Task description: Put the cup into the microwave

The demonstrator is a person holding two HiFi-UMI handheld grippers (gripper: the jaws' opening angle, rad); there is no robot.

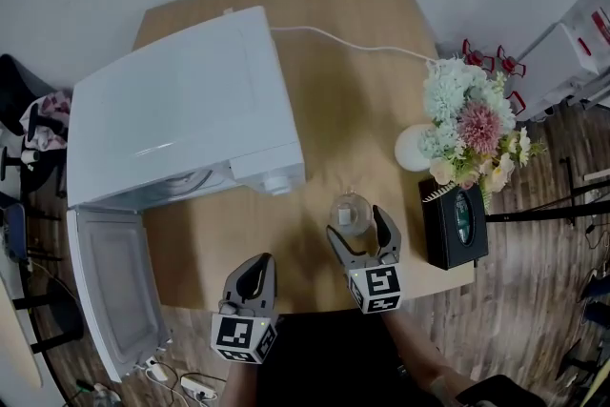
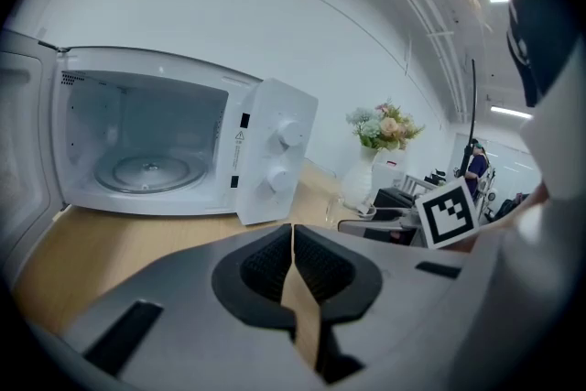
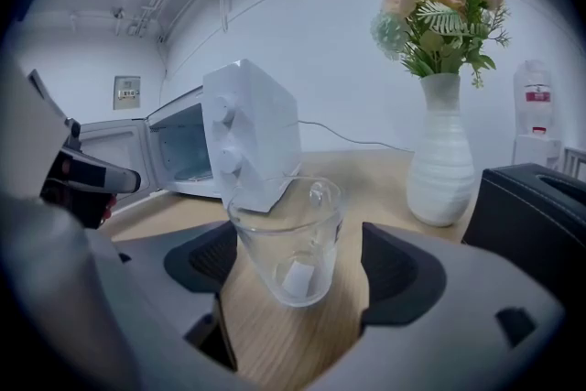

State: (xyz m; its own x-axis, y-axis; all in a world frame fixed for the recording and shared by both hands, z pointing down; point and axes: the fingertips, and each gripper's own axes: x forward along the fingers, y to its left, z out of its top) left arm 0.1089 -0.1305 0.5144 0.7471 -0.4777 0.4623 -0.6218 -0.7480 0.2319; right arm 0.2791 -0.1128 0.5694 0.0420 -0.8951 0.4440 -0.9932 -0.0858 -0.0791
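Reaching for the glass: the right gripper hangs low over the table w/ its jaws spread wide, the clear cup standing upright btwn them. Neither pad looks to press on the glass; a gap shows on each side, so nothing is gripped yet. The cup sits on the wood just in front of the microwave, off the corner that carries the two knobs, to the right of the open cavity. The left gripper waits nearer the microwave's mouth, jaws shut tight on nothing.

The microwave door is swung fully out on the side away from the cup, and the glass turntable lies bare inside, so the way in looks free.

Judged from here, the step in hand is the grasp. Doing it well prob. means sliding a bit further so the pads meet the cup's body at mid-height, centred, not on the rim. Glass is slick and rigid: close squarely and firmly, no snatch. Then lift straight, keep it upright, and swing round the knob corner w/ room to spare before lowering onto the turntable. The left gripper should hold off from the microwave's opening.
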